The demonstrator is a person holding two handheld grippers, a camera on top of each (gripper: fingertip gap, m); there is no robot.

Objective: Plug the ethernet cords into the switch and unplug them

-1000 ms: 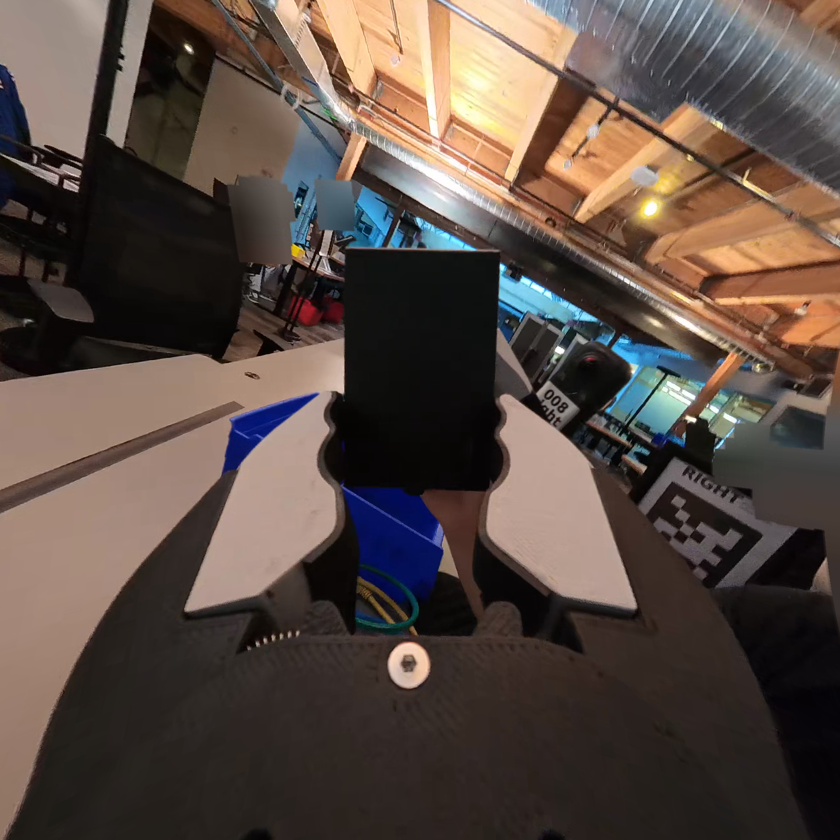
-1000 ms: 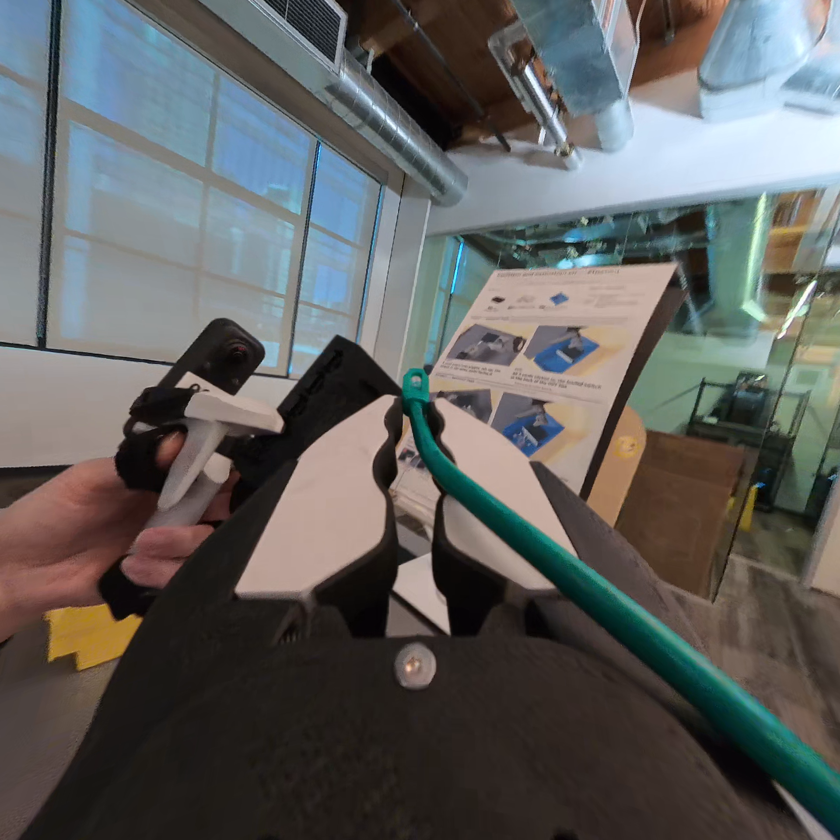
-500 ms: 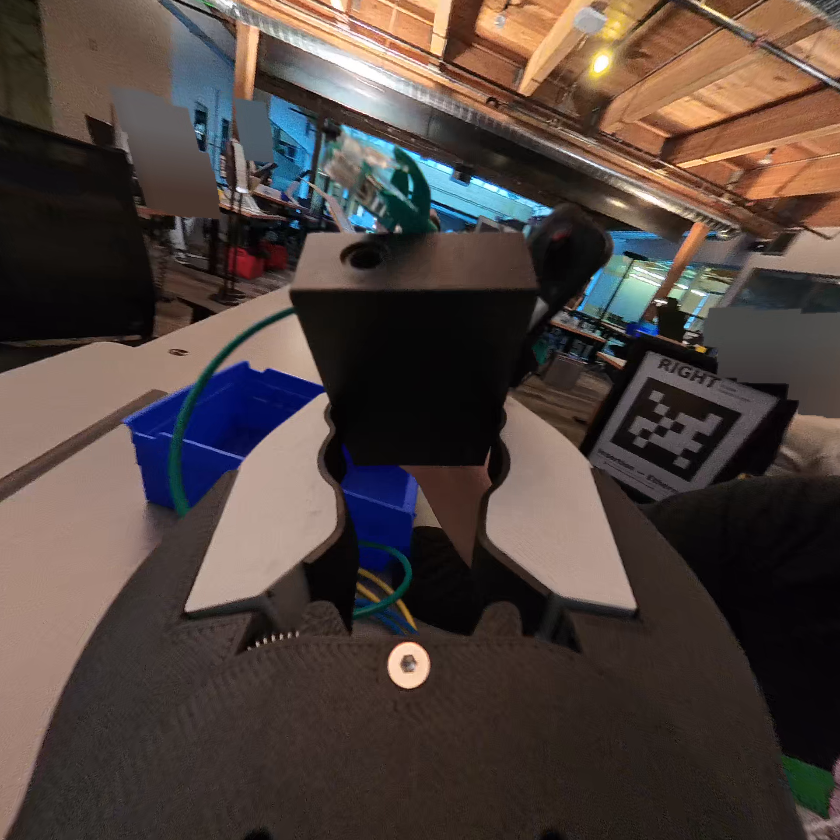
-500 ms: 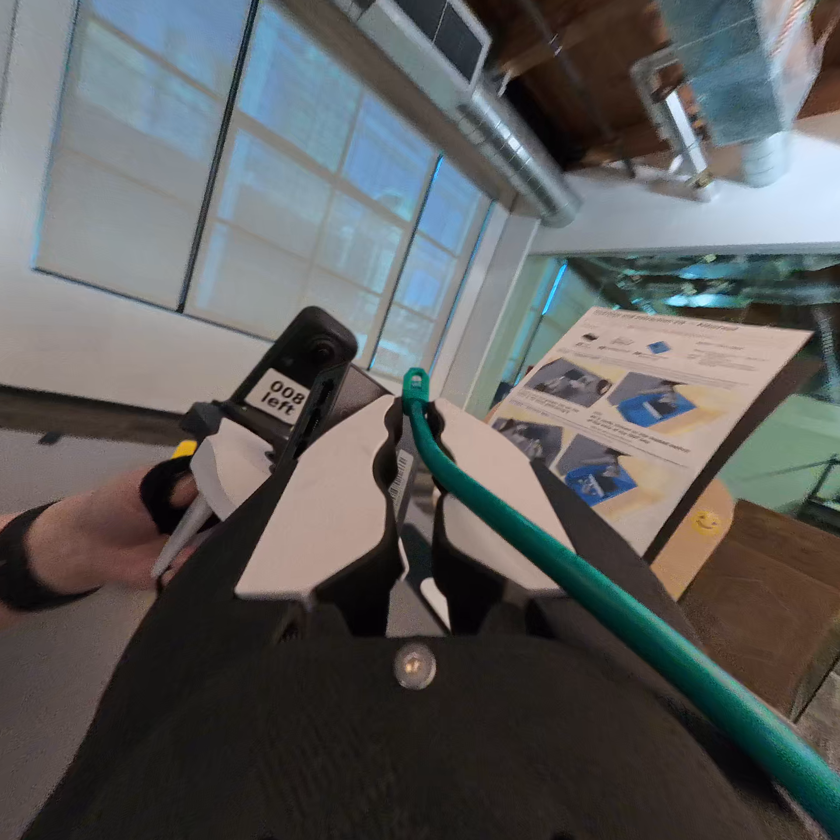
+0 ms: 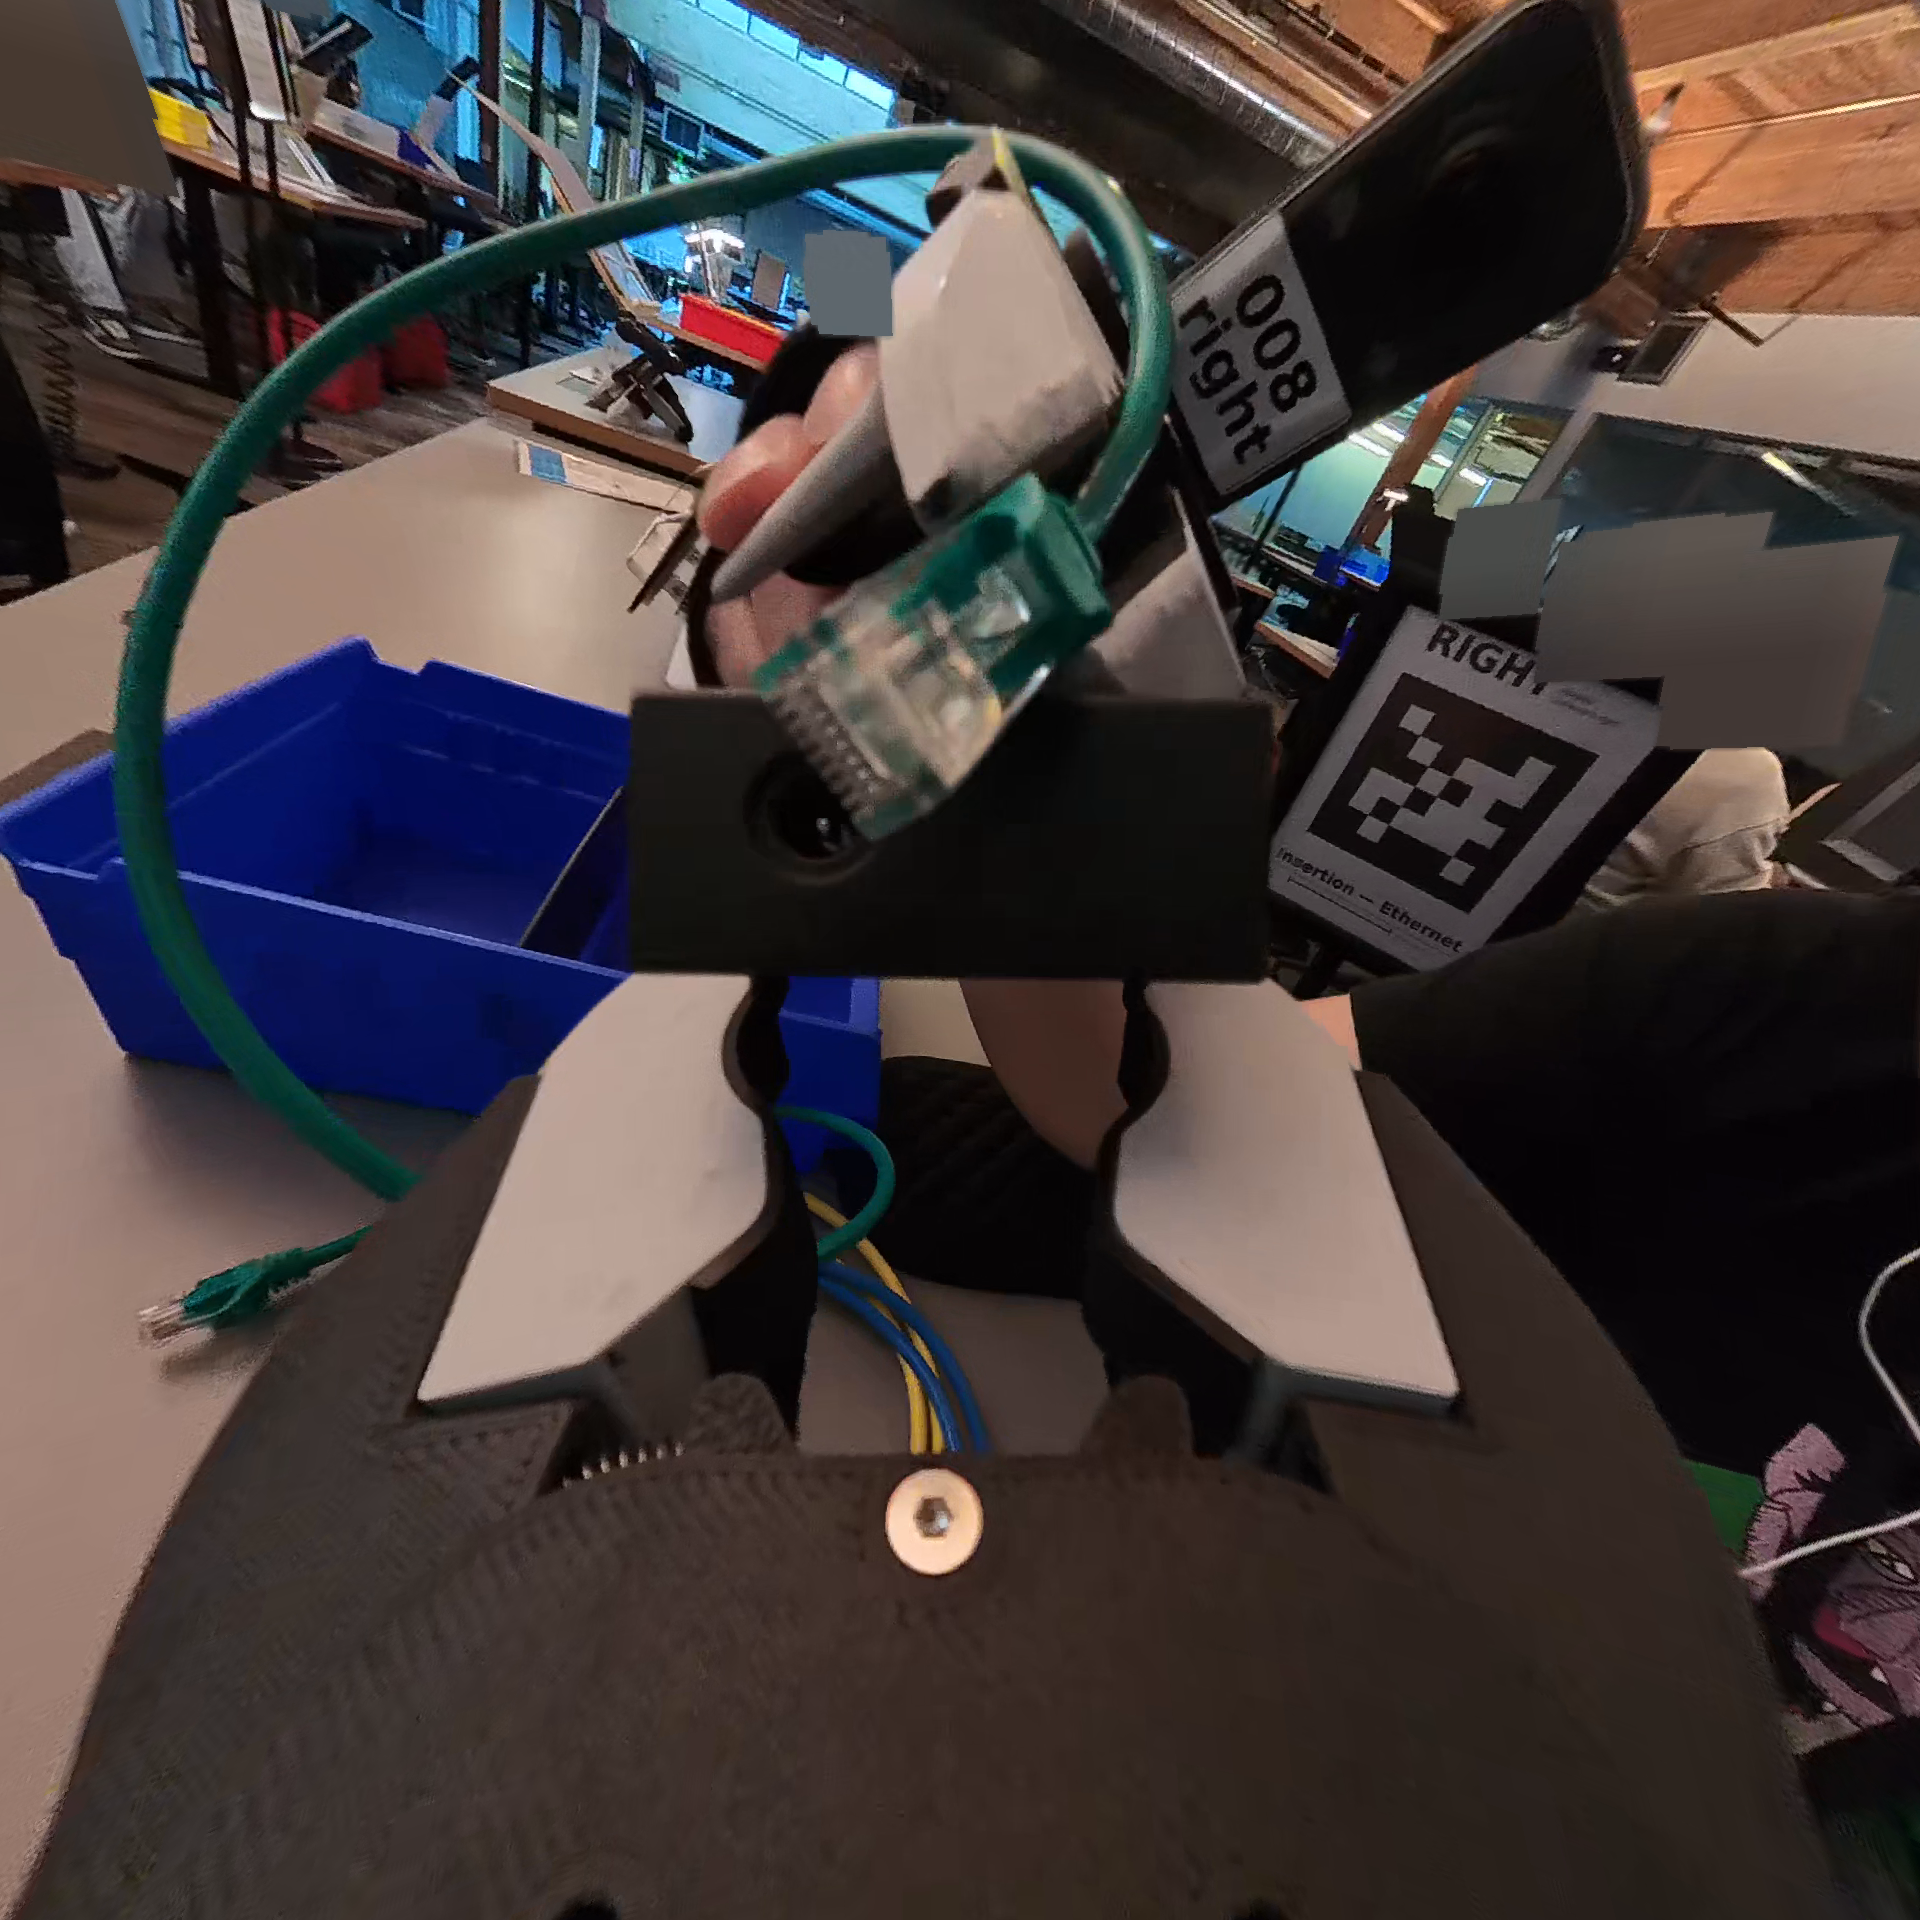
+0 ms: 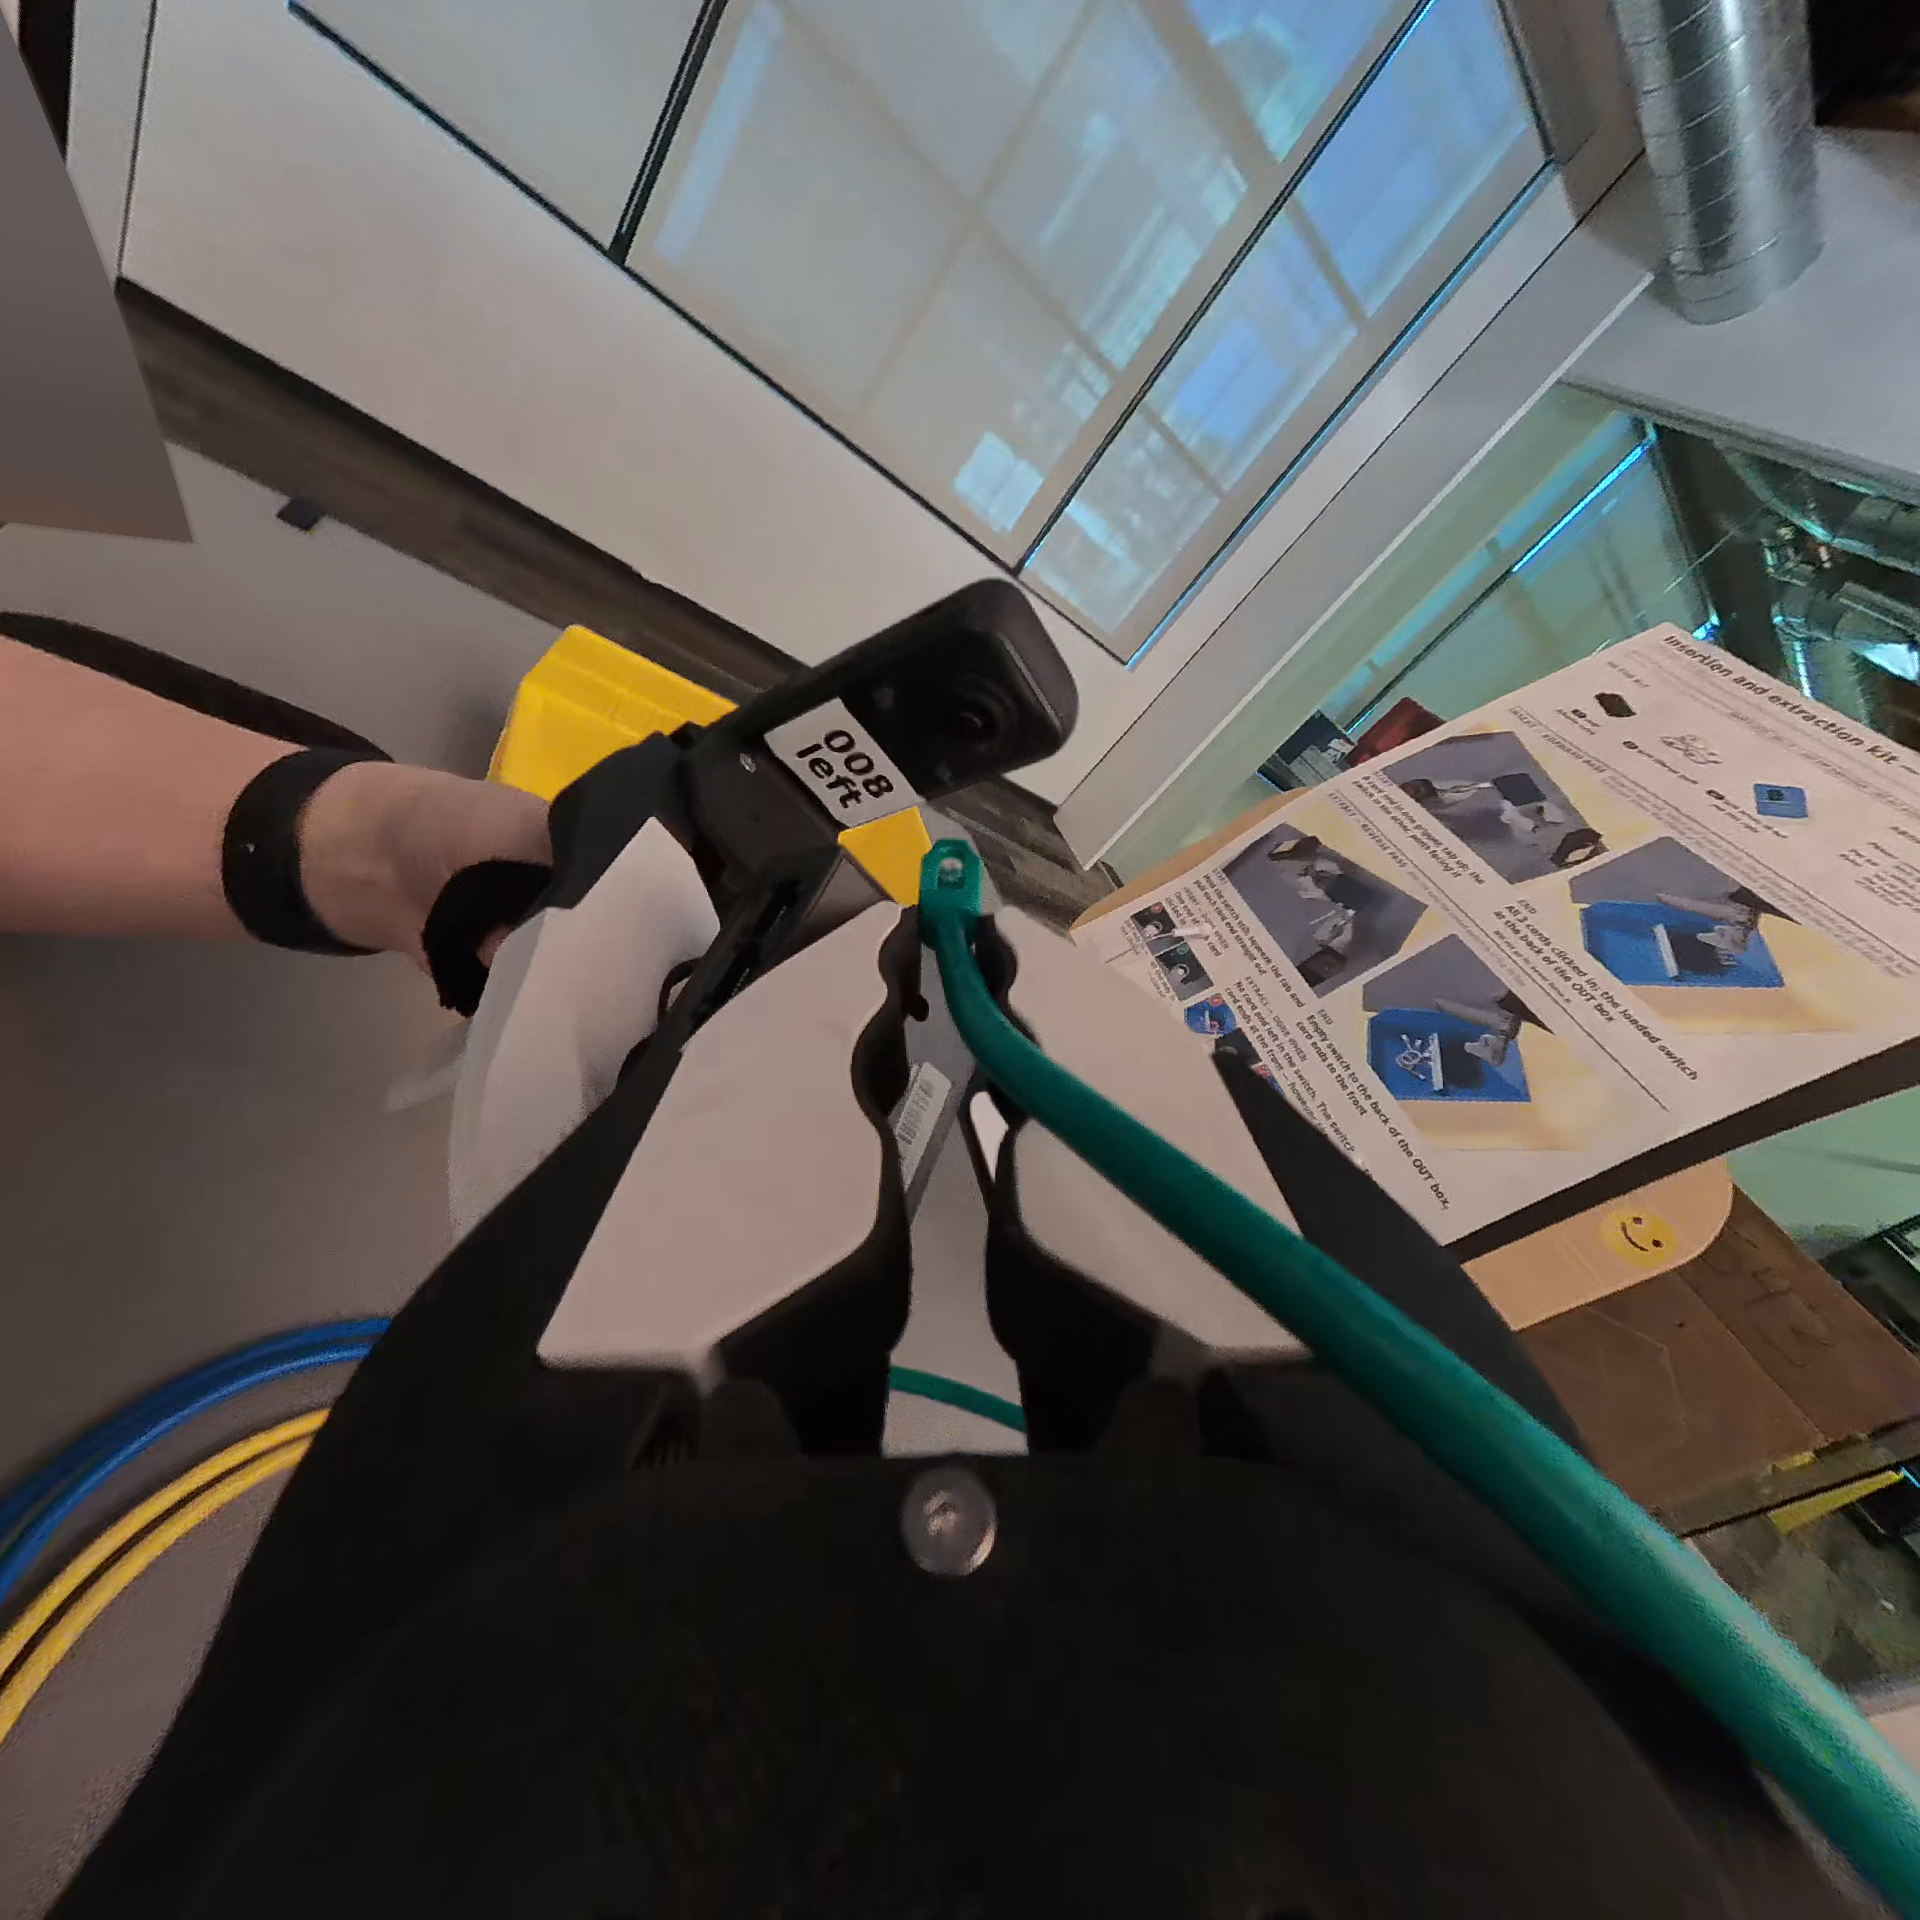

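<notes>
My left gripper (image 5: 945, 1008) is shut on the black switch (image 5: 1039, 862), held up above the table with its end face and a round hole toward the camera. My right gripper (image 6: 940, 935) is shut on the green ethernet cord (image 6: 1247, 1236) just behind its plug. In the left wrist view the clear green-booted plug (image 5: 925, 686) hangs right in front of the switch's top edge, apparently touching it. The cord (image 5: 156, 831) loops left, and its other plug (image 5: 223, 1294) lies on the table. The switch's ports are hidden.
An empty blue bin (image 5: 343, 831) stands on the grey table (image 5: 416, 540) to the left. Yellow and blue cords (image 5: 914, 1351) lie under the grippers. A tag sign (image 5: 1455, 800) stands to the right. A yellow bin (image 6: 592, 707) and an instruction sheet (image 6: 1507, 935) are beyond. My right fingertips sit around 8 cm from my left ones.
My left gripper has tipped the switch forward, so its end face now shows. My right gripper has brought the green plug in from behind the switch to just in front of it.
</notes>
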